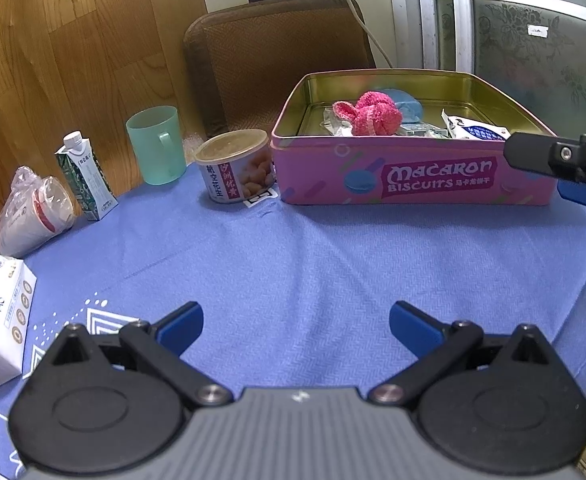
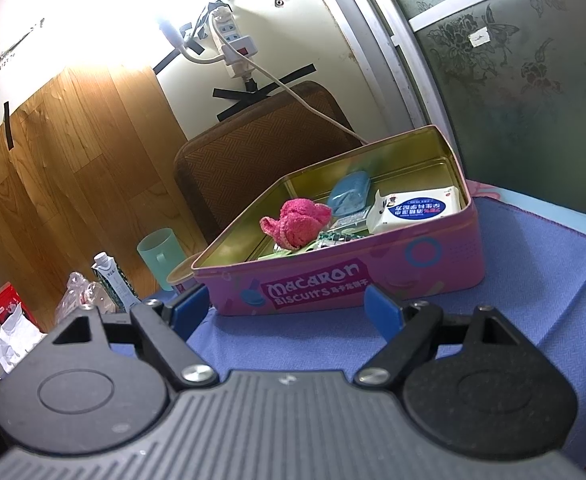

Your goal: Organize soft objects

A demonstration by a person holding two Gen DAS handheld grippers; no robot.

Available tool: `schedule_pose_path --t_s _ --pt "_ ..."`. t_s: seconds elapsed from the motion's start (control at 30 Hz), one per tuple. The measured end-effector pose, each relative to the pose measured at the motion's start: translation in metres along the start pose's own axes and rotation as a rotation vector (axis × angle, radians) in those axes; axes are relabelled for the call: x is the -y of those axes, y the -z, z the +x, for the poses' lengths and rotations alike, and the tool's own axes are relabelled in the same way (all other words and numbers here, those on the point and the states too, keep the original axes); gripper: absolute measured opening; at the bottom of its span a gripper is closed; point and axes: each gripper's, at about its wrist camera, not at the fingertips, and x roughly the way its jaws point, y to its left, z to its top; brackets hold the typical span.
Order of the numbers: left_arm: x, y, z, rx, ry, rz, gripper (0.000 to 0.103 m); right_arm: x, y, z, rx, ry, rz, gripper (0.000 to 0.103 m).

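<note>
Currently both tools idle, nothing held. Left tool [image 1: 295,322]: jaws wide apart over bare blue cloth on the counter [image 1: 293,264], well short of the tin. Right tool [image 2: 289,308]: jaws spread too, empty, just in front of the tin's [image 2: 445,276] long printed side; in the left view it shows at that side's right end [image 1: 533,160].

Soft items are already inside the tin:
- Pink fuzzy sock [image 2: 297,220], bunched near the tin's middle. Light, limp, squashes under the pads and won't slip. Pinch the thick top fold; grabbing a loose edge will probably just drag it out long.
- White tissue pack [image 2: 417,208], in the tin's right corner. Light, springy, slick film wrap. Likely best taken across its narrow width, mid-pack.
- Blue pouch [image 2: 349,198], behind the sock by the tin's back wall. Looks soft; can't tell the material.

All three sit beyond the tin's near wall, so either tool has to clear the rim first.

Left of the tin: can [image 1: 237,170], then a green mug [image 1: 157,144], both rigid, not our concern.
</note>
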Motion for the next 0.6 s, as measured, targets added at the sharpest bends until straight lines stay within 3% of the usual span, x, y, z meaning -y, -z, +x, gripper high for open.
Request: schedule_pose_path --t_s 0.6 --pt "-0.0042 -0.0001 0.0045 -0.027 0.006 -0.006 0.103 -0.0026 0.0008 -0.0003 0.000 0.001 -0.005 0.087"
